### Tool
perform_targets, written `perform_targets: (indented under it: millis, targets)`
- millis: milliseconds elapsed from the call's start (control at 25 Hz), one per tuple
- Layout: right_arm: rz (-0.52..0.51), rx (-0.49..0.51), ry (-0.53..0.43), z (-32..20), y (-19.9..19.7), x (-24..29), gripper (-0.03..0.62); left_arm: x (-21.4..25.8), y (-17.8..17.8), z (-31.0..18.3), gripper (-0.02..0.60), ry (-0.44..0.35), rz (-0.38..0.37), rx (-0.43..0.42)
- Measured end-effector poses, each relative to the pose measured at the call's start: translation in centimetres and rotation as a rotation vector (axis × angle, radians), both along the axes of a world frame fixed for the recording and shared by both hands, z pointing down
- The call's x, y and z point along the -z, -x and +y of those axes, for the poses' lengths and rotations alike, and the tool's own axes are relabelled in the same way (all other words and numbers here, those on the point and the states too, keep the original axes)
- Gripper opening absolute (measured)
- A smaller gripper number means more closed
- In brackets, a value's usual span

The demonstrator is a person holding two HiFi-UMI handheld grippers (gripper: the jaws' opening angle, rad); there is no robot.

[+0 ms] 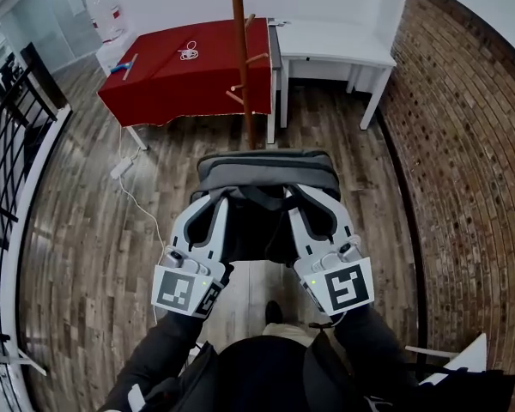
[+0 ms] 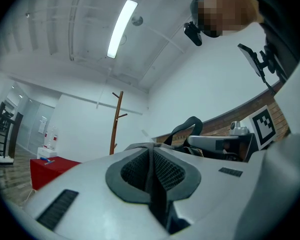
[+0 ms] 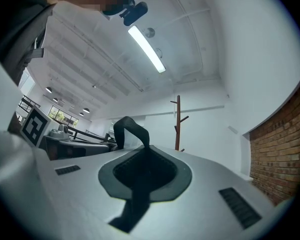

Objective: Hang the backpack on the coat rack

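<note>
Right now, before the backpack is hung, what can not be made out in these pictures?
Coat rack base: head view, hidden behind the backpack.
Coat rack top: head view, cut by the upper edge.
Backpack's lower sides: head view, covered by left gripper and right gripper.
White item on the red table: head view, too small.

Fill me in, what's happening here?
A person holds a grey backpack up in front of them with both tools. The left gripper is shut on a strap, and the right gripper is shut on the other strap. The wooden coat rack stands ahead, beside a red table. The backpack is not yet hung.
</note>
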State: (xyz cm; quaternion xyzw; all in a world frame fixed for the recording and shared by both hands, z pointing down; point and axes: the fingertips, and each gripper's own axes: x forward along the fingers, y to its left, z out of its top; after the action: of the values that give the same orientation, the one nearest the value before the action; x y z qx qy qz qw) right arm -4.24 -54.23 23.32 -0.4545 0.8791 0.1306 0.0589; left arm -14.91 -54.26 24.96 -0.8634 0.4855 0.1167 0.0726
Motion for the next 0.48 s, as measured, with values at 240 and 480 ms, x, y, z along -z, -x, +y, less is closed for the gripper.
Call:
perform_targets:
  millis: [240,480]
  targets:
    - [-0.004,0.031,0.003,-4.7,-0.4,0.0,0.02,0.0,-0.5,-4.0,0.034,0.018,0.008,0.027]
    - [-0.014,0.059,-0.005,-7.8,0.5,0.1,0.02,-0.6,0.6,-7.1,0.034,0.022,-0.033,0.072]
